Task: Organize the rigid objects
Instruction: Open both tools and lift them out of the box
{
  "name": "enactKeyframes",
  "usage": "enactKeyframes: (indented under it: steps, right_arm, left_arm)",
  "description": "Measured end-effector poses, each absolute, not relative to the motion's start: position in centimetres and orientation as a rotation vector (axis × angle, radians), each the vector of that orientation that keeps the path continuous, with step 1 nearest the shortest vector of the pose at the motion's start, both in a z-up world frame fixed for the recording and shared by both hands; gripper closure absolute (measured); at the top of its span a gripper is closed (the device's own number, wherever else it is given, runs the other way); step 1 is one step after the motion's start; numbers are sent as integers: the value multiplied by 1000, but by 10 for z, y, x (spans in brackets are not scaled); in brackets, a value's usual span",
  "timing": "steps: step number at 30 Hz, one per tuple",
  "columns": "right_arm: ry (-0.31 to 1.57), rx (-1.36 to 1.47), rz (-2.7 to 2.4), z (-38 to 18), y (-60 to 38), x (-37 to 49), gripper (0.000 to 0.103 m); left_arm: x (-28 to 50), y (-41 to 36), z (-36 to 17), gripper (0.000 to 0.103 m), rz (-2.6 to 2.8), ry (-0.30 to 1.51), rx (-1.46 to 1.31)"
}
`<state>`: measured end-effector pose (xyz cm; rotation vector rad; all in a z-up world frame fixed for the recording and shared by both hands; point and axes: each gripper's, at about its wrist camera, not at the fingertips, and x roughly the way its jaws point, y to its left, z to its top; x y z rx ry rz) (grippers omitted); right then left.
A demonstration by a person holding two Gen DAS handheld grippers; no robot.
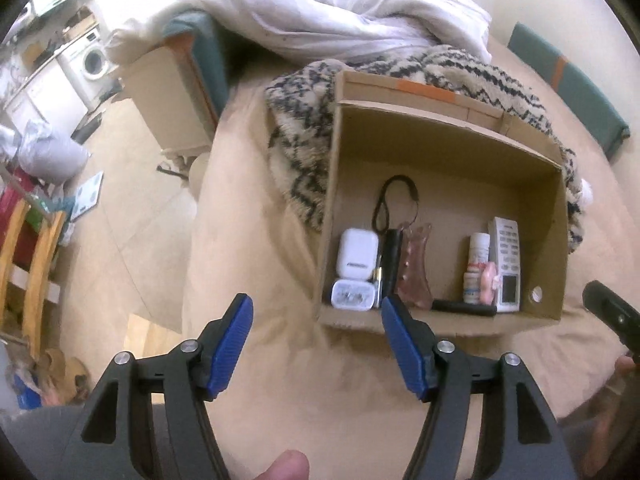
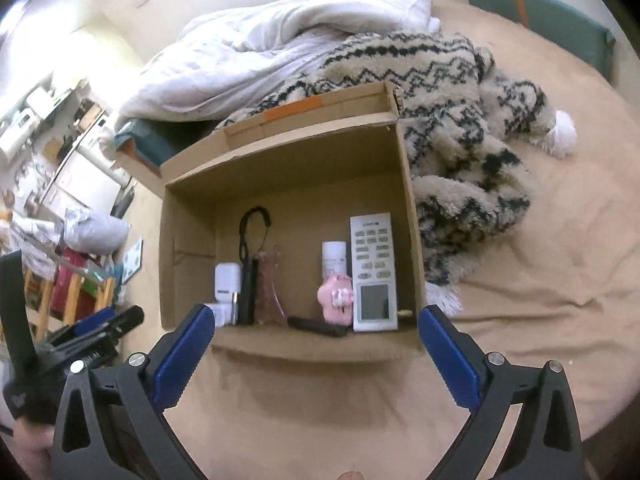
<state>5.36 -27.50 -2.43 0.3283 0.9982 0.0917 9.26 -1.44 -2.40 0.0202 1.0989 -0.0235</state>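
An open cardboard box (image 1: pixel 556 240) (image 2: pixel 188 232) sits on the beige bed. Lined up along its near wall are a white earbud case (image 1: pixel 357 254) (image 2: pixel 227 280), a small white case (image 1: pixel 352 295), a black strapped device (image 1: pixel 391 260) (image 2: pixel 249 292), a pink translucent piece (image 1: pixel 415 268) (image 2: pixel 271 292), a white bottle (image 1: pixel 478 264) (image 2: pixel 334 260), a pink figure (image 1: pixel 489 283) (image 2: pixel 335 298), a white remote (image 1: pixel 506 264) (image 2: pixel 373 272) and a black stick (image 1: pixel 464 307) (image 2: pixel 318 326). My left gripper (image 1: pixel 316 344) is open and empty before the box's left corner. My right gripper (image 2: pixel 316 352) is open and empty just in front of the box.
A patterned fuzzy blanket (image 1: pixel 304 136) (image 2: pixel 452 120) and a white duvet (image 1: pixel 320 16) (image 2: pixel 248 48) lie behind the box. The bed's left edge drops to a floor with a nightstand (image 1: pixel 168 100), a wooden rack (image 1: pixel 32 248) and clutter. The right gripper's edge (image 1: pixel 612 312) shows at right.
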Motion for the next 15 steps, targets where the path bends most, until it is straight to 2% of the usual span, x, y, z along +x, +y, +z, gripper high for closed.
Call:
enactKeyframes:
  steps: [6,9,10,11,15]
  right_arm:
    - [899,268,90,-9,-265,17,0]
    - [860,271,75,-5,-263,1,0]
    - [827,281,82,-3,-263,-5,0]
    - [791,271,75,-1,-262,-11,0]
    - [693,215,60,2,-256,-22,0]
  left_arm:
    - [52,4,-14,20,-53,970,22]
    - [40,7,-12,16,-85,945,7]
    - [38,6,-8,12,-104,924,-7]
    - [35,5,-5,2,-117,897,-9]
    - [25,-2,7,0,-125,795,21]
